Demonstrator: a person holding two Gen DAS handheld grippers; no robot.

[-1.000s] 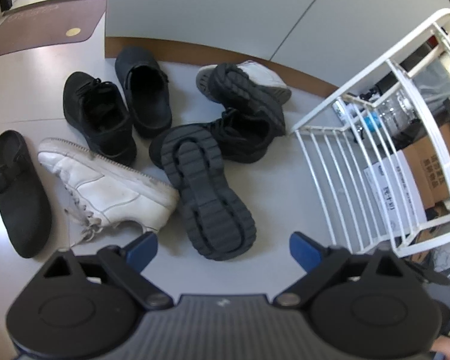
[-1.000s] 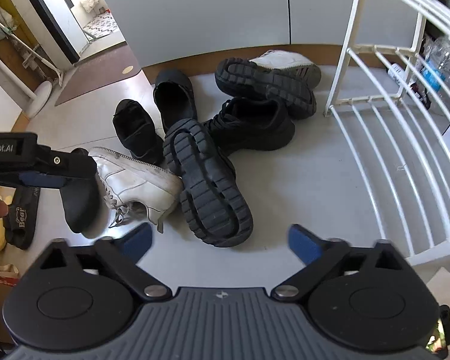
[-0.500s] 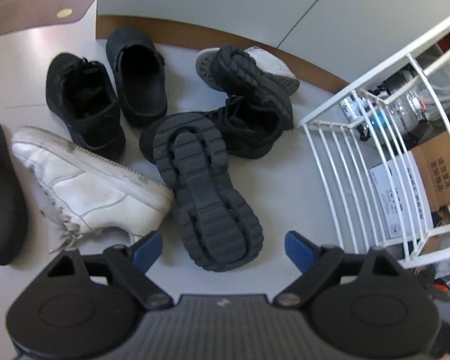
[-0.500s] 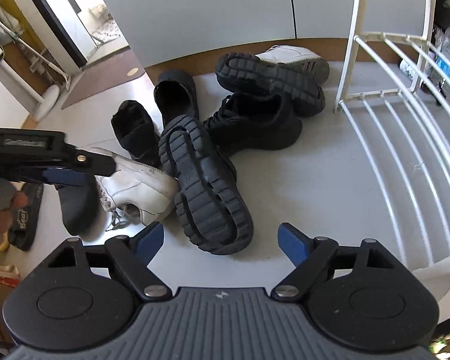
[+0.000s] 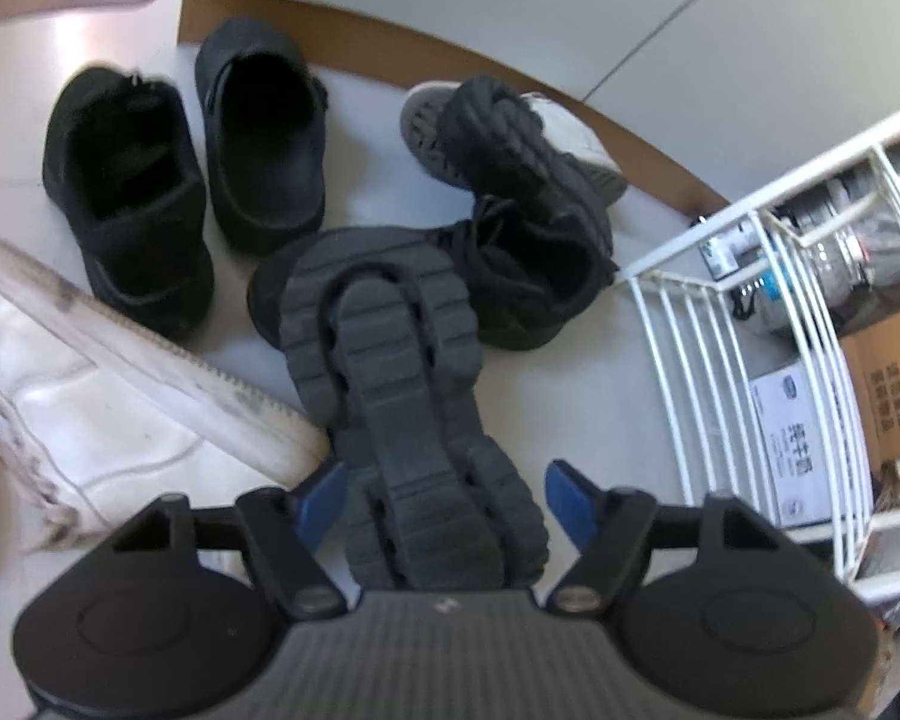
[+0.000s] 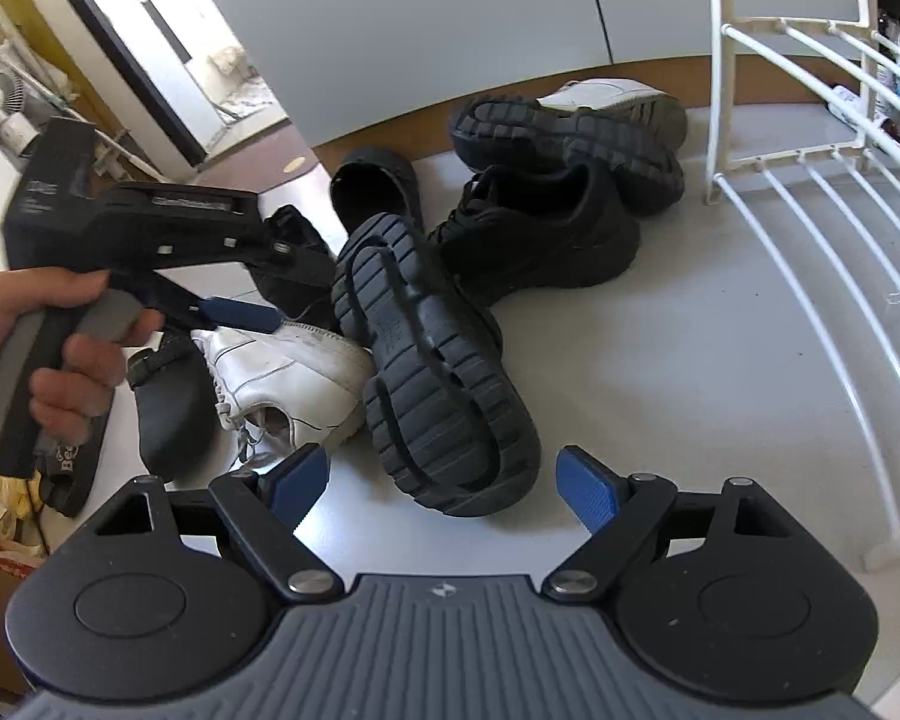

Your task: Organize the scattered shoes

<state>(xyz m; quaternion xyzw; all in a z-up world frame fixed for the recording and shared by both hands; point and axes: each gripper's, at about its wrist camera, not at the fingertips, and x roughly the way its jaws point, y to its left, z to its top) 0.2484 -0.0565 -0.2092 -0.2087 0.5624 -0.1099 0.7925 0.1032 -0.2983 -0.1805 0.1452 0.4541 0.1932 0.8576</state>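
A black chunky shoe lies sole-up (image 5: 402, 384) on the grey floor, also in the right wrist view (image 6: 438, 372). My left gripper (image 5: 447, 495) is open, its blue fingers on either side of the shoe's near end, apart from it. A white sneaker (image 5: 108, 396) lies to its left. A black sneaker (image 5: 126, 198), a black clog (image 5: 261, 132), another black chunky shoe (image 5: 528, 276) and a second sole-up shoe (image 5: 510, 144) lie behind. My right gripper (image 6: 444, 483) is open and empty, just short of the sole-up shoe. The left gripper shows there (image 6: 234, 315).
A white wire shoe rack (image 5: 768, 360) stands at the right, also in the right wrist view (image 6: 810, 192). Cardboard boxes (image 5: 888, 384) sit behind it. A white sneaker (image 6: 606, 96) lies by the wall. A black sandal (image 6: 66, 462) lies far left.
My left gripper has moved forward and down, so the sole-up shoe's near end now sits between its open fingers. My right gripper has edged closer to the same shoe.
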